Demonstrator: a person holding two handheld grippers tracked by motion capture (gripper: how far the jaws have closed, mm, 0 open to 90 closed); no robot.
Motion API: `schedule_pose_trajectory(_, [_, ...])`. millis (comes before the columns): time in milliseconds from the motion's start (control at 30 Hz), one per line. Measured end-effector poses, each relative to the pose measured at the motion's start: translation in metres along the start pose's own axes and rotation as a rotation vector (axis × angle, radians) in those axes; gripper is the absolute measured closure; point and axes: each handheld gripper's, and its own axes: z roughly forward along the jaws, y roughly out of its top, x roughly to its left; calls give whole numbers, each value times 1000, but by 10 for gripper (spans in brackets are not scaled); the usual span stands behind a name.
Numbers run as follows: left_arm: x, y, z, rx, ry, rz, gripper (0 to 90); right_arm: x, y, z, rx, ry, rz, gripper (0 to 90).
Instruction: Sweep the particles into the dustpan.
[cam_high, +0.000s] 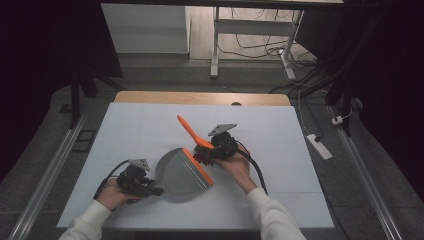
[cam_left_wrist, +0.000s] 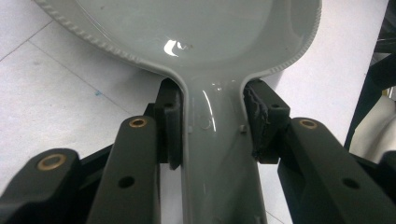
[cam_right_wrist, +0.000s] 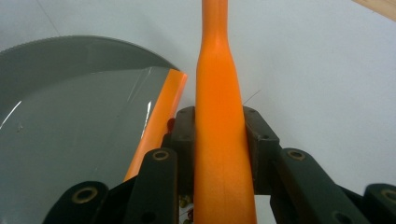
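Observation:
A grey dustpan (cam_high: 181, 173) with an orange front lip (cam_high: 197, 166) lies on the white mat. My left gripper (cam_high: 154, 190) is shut on its grey handle (cam_left_wrist: 215, 154), pads pressing both sides just behind the pan's bowl (cam_left_wrist: 201, 28). My right gripper (cam_high: 209, 150) is shut on the orange handle of a small brush (cam_high: 189, 131), which points up and away to the back left. In the right gripper view that handle (cam_right_wrist: 219, 116) runs straight up between the jaws, with the dustpan (cam_right_wrist: 70, 140) and its orange lip (cam_right_wrist: 156, 126) close on the left. The dark brush head (cam_high: 202, 157) sits right at the lip.
The white mat (cam_high: 140, 125) covers a wooden table whose far edge (cam_high: 200, 97) shows beyond it. On the floor to the right lies a power strip (cam_high: 320, 146) with cables. Metal desk legs (cam_high: 215, 45) stand farther back.

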Motion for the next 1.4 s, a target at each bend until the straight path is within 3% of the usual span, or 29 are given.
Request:
schedule_pose_trajectory(667, [0, 0, 1, 9, 1, 5, 617, 20, 6, 3, -13, 64, -21, 700])
schedule_pose_trajectory(900, [0, 0, 1, 11, 2, 7, 616, 34, 11, 2, -17, 111, -52, 700])
schedule_pose_trajectory(1000, [0, 0, 1, 10, 1, 6, 617, 39, 14, 0, -28, 165, -50, 700])
schedule_pose_trajectory(1133, [0, 0, 1, 10, 1, 6, 616, 40, 16, -6, -38, 118, -82, 700])
schedule_pose_trajectory(1400, [0, 0, 1, 9, 2, 5, 616, 22, 14, -20, -61, 24, -61, 700])
